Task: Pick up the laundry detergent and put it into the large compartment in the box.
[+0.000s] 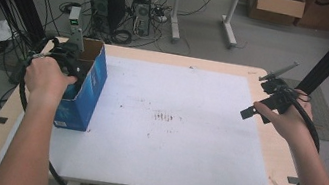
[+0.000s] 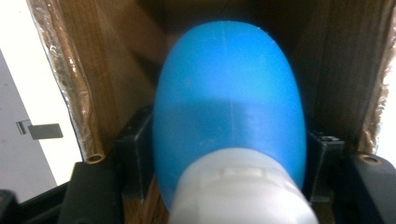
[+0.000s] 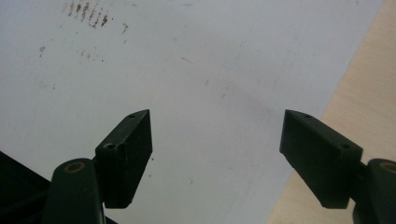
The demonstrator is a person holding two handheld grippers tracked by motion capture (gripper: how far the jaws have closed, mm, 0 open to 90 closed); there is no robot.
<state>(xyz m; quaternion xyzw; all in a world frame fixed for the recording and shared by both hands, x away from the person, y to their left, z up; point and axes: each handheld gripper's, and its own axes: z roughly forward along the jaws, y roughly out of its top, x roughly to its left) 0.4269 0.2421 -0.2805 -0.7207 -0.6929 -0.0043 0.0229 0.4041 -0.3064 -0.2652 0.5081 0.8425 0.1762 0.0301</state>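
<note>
1. Blue bottle point(image 2: 229, 102) – white-capped, held inside the blue carton point(image 1: 85, 90) at the table's nine o'clock, clamped between the left gripper point(image 1: 67, 58) jaws.
2. Right gripper point(image 3: 215, 154) – jaws spread wide, nothing held, above the white sheet point(image 1: 184, 146) at three o'clock.

A lab or workshop: computer towers point(image 1: 121, 6), tangled floor cables point(image 1: 73, 6) and cardboard boxes point(image 1: 276, 4) surround the table point(image 1: 263, 154).

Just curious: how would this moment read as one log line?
left gripper: in blue box, shut on blue bottle | right gripper: open above white sheet
</note>
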